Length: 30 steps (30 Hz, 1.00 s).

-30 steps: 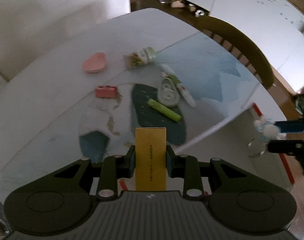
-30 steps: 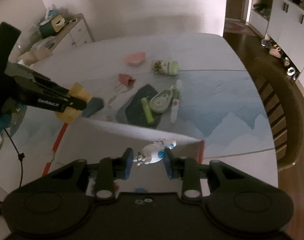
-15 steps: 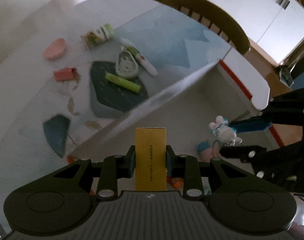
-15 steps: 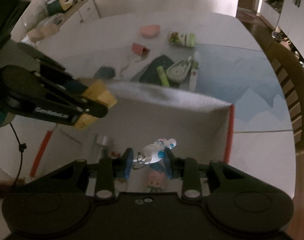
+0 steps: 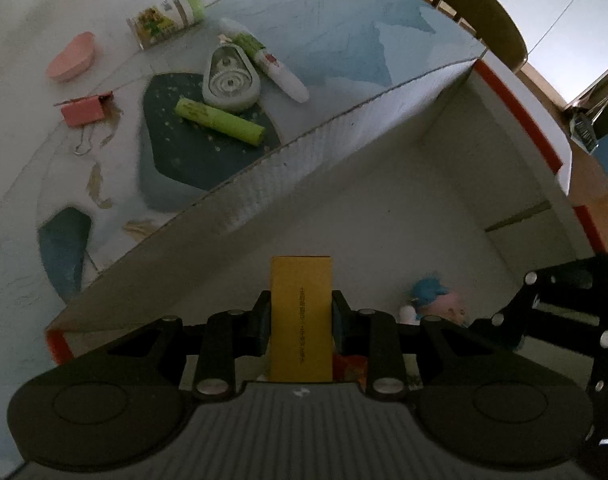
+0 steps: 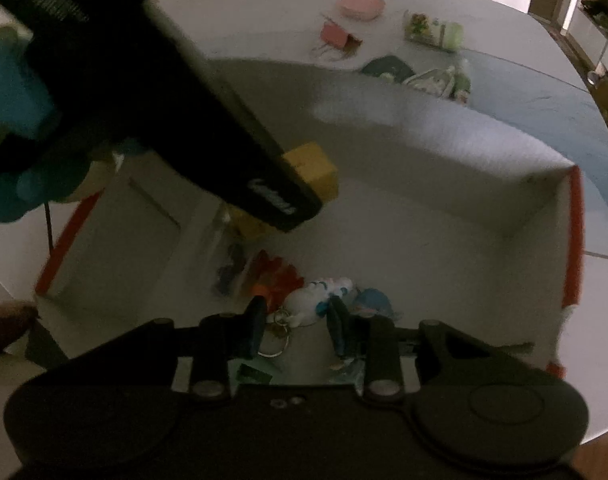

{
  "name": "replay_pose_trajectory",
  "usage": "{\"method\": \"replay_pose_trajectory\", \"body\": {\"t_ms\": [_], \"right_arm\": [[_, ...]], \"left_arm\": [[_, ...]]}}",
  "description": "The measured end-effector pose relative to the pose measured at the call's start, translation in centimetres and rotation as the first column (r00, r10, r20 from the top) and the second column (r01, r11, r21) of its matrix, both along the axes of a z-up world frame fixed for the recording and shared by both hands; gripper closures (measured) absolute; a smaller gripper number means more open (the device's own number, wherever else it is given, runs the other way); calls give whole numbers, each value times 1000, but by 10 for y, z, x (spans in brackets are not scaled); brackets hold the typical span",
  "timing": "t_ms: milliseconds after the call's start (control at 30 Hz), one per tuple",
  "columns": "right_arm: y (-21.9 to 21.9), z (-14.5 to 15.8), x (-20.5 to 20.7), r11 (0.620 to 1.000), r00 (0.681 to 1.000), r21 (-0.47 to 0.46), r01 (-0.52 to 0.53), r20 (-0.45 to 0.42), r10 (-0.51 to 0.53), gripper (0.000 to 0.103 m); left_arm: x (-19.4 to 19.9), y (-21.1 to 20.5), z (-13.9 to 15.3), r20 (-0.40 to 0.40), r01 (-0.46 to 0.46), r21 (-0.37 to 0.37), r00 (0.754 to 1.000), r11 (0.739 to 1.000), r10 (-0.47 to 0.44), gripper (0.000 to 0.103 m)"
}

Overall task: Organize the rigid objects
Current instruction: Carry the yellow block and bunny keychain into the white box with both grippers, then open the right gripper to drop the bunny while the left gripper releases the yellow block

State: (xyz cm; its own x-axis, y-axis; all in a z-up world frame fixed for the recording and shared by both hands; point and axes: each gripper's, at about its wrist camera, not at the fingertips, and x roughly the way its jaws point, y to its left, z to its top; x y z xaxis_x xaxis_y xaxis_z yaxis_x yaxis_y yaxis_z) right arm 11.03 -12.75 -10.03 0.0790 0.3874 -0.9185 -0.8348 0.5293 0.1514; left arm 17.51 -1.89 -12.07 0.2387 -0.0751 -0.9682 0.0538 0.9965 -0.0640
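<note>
Nearest to you, your left gripper point(image 5: 300, 320) is clamped on a yellow box point(image 5: 300, 312), which stands upright between the jaws with its narrow printed face toward the camera. That grip, taken across the two flat sides, suits a rigid carton: it cannot twist or slip while you carry it. Your right gripper point(image 6: 295, 326) is closed on a small white and blue figure keychain point(image 6: 316, 300), squeezed at the body so that its metal ring point(image 6: 273, 340) dangles free below.

Both grippers point steeply down into an open white carton point(image 5: 444, 200) with red edges, so each item is probably being held for release inside it. On the carton floor, just past the fingers, lie a small blue and pink toy point(image 5: 436, 300) and something red and orange (too blurred to name). They sit together at the near end, which leaves the far floor bare for the box.

Beyond the carton's far wall, on the table point(image 5: 344, 40), the unsorted things wait: a green tube point(image 5: 219, 120) on a dark mat, a grey correction-tape dispenser point(image 5: 231, 80) touching a white pen-like tube point(image 5: 271, 66), a pink binder clip point(image 5: 85, 110), a pink eraser-like piece point(image 5: 71, 62) and a green-capped bottle point(image 5: 165, 18) on its side. A wooden chair point(image 5: 484, 20) stands beyond the table.
</note>
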Motion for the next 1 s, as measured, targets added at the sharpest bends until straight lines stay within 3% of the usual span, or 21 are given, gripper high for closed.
{"method": "replay_pose_trajectory", "body": {"t_ms": [533,1000], "right_arm": [[-1,-9,-2,1000,999,-12,22,-23,-22,68],[-8,15,4,995,996,60,75,-45,-72,51]], "left_arm": [[11,-2,-27,-51,3,19,999,1000,-2,74],[2,-3,-14,-22,4,17,1000,1000,-4,74]]}}
